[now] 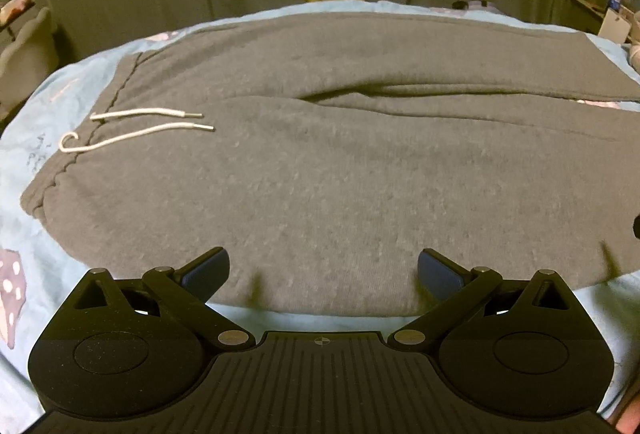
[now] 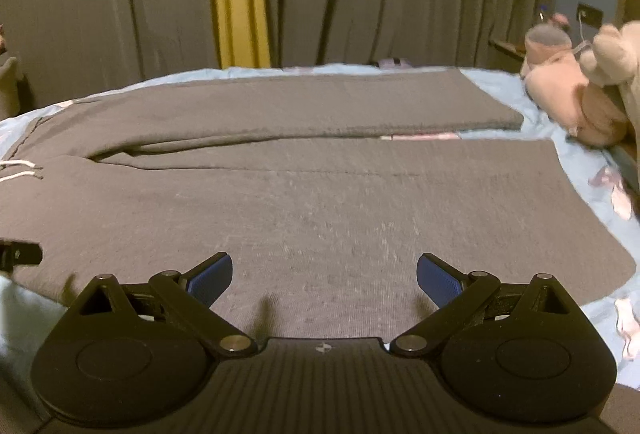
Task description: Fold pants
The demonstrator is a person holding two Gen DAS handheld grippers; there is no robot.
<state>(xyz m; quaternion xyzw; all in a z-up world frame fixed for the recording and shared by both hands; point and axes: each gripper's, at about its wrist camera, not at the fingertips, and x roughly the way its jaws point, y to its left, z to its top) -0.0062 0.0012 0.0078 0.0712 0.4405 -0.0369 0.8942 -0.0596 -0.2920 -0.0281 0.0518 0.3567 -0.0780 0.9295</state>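
Both the left gripper [image 1: 323,270] and right gripper [image 2: 324,274] gape; pinch the grey fleece sweatpants' [image 1: 320,174] near edge squarely, lifting evenly.

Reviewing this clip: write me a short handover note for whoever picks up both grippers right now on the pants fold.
Left gripper: open, empty, over the near edge of the pants towards the waistband.
Right gripper: open, empty, over the near leg further towards the hems.
Pants: spread flat on the light blue bedsheet, waistband at left with the white drawstring lying on top, both legs running right, side by side with a narrow gap near the hems. A plush toy sits beyond the hems.
Done: pants laid out; no fold visible.
Left: all folding, probably starting by bringing the near leg over the far leg.
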